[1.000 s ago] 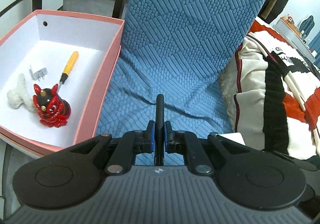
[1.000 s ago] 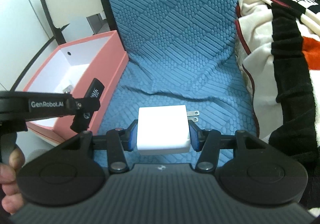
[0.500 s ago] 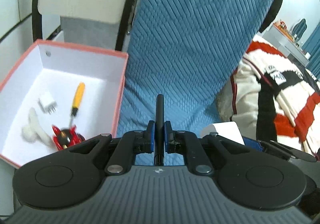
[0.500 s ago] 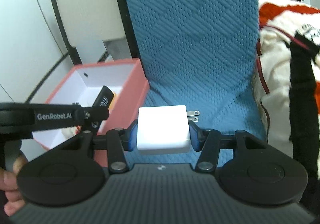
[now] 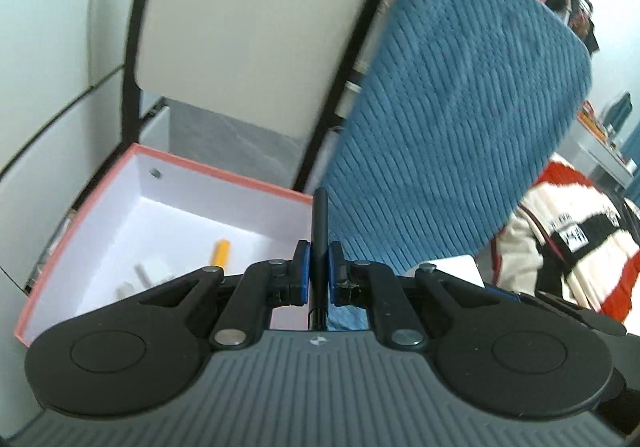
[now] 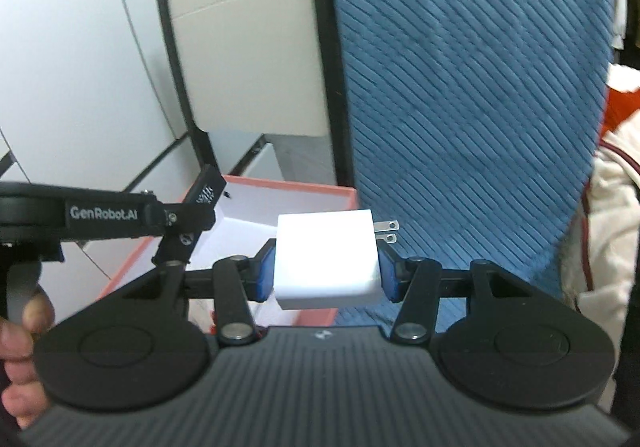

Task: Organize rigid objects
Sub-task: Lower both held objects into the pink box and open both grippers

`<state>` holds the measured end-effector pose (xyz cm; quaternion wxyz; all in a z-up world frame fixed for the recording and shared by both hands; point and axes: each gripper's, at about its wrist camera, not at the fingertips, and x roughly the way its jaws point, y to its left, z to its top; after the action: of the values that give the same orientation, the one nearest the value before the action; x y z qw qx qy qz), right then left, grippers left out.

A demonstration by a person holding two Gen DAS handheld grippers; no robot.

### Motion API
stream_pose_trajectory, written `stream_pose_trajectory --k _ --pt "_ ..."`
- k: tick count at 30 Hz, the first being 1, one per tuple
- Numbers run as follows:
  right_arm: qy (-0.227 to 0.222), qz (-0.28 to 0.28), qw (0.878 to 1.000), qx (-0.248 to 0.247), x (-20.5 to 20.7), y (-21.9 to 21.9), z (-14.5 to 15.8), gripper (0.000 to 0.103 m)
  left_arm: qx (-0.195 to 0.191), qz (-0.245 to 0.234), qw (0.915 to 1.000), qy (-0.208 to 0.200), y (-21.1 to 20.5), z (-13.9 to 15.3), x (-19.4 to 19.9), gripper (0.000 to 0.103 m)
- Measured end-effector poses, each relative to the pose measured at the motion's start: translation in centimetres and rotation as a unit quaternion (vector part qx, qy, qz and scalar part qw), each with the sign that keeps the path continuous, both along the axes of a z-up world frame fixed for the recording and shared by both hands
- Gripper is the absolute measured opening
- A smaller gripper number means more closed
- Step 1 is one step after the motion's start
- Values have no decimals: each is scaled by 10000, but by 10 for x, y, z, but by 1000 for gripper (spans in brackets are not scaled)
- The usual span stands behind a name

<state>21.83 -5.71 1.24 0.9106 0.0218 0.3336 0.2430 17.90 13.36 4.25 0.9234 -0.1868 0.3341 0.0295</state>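
Observation:
My left gripper (image 5: pixel 319 272) is shut on a thin black flat stick (image 5: pixel 320 221) that stands up between its blue pads. Below and to the left of it lies an open pink box (image 5: pixel 224 176) with white walls; inside show a yellow-handled screwdriver (image 5: pixel 221 252) and a small white plug (image 5: pixel 150 272). My right gripper (image 6: pixel 326 276) is shut on a white charger block (image 6: pixel 324 243), its two prongs pointing right. The pink box (image 6: pixel 304 191) sits just behind the block. The left gripper (image 6: pixel 176 233) and its black stick (image 6: pixel 206 189) reach in from the left.
A blue textured chair cover (image 6: pixel 460 87) fills the right of both views, with a beige chair back (image 5: pixel 248 39) behind the box. A striped red, white and black garment (image 5: pixel 580 231) lies at the right. A person's hand (image 6: pixel 20 335) holds the left gripper.
Both grippers have risen and tipped up, each keeping its hold. The box has slid lower in both views, and the red figurine has dropped behind the left gripper's body.

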Motion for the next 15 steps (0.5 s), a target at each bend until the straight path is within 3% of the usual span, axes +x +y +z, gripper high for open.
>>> stream_pose_trajectory --k 8,15 --pt "8 368 9993 12 15 53 0 54 70 239 9997 74 54 -3 9 11" --pt "285 643 9974 -181 32 99 -31 54 -66 438 9983 389 99 -40 21 11"
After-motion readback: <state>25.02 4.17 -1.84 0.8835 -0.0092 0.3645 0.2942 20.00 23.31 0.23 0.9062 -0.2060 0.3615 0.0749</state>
